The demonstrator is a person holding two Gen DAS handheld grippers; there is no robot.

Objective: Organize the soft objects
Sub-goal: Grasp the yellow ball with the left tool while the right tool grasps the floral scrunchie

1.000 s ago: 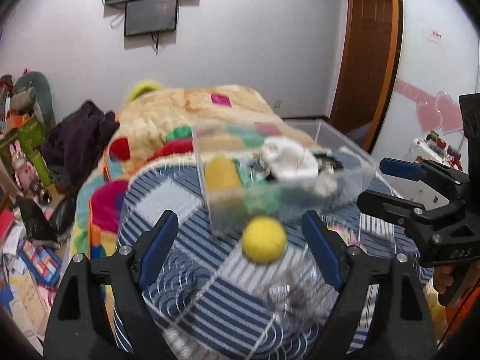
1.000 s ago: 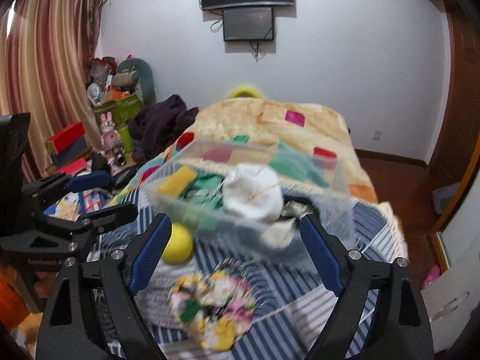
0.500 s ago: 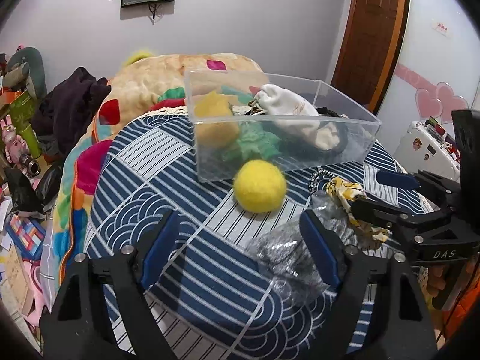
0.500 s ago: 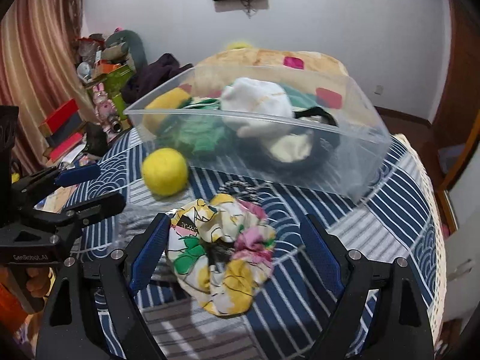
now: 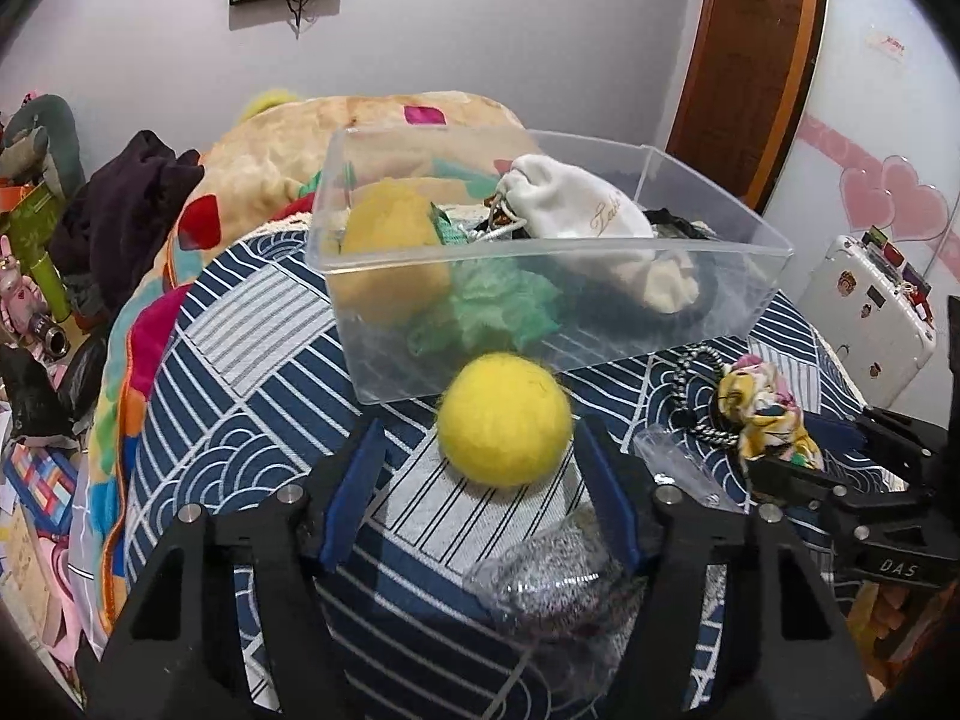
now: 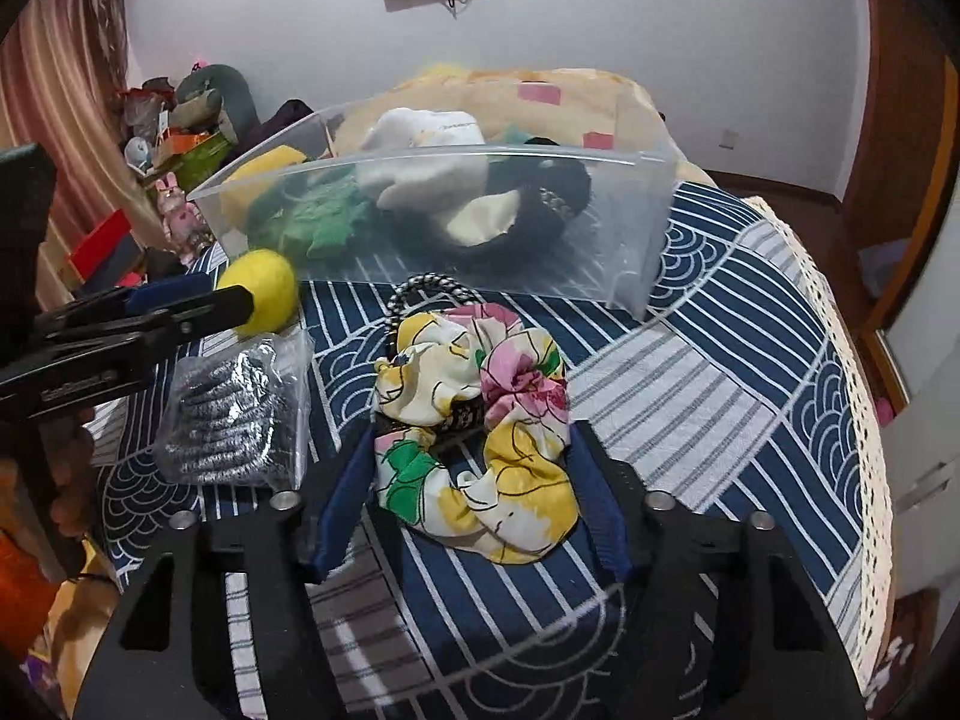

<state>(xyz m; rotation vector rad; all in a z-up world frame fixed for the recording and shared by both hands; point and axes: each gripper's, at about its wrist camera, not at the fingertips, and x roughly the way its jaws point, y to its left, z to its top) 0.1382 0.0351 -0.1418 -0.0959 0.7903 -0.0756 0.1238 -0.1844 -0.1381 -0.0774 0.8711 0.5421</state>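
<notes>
A yellow felt ball (image 5: 504,420) lies on the blue striped cover in front of a clear plastic bin (image 5: 600,258). My left gripper (image 5: 480,429) straddles the ball with its jaws closing; a gap shows at the left pad. A floral scrunchie (image 6: 480,438) lies between the fingers of my right gripper (image 6: 471,450). Those jaws are closing too, pads close beside the fabric, which does not look squeezed. The bin (image 6: 630,228) holds a yellow pom, green fluff, a white pouch (image 5: 576,210) and a black scrunchie.
A bagged steel scourer (image 6: 234,420) and a black-and-white hair tie (image 6: 432,285) lie next to the scrunchie. The cover (image 6: 750,330) drops away at its lace edge on the right. Clutter fills the floor at the left; a white suitcase (image 5: 870,312) stands at the right.
Both grippers have dropped toward the cover and narrowed. The ball now sits between the left fingers and the scrunchie between the right fingers.
</notes>
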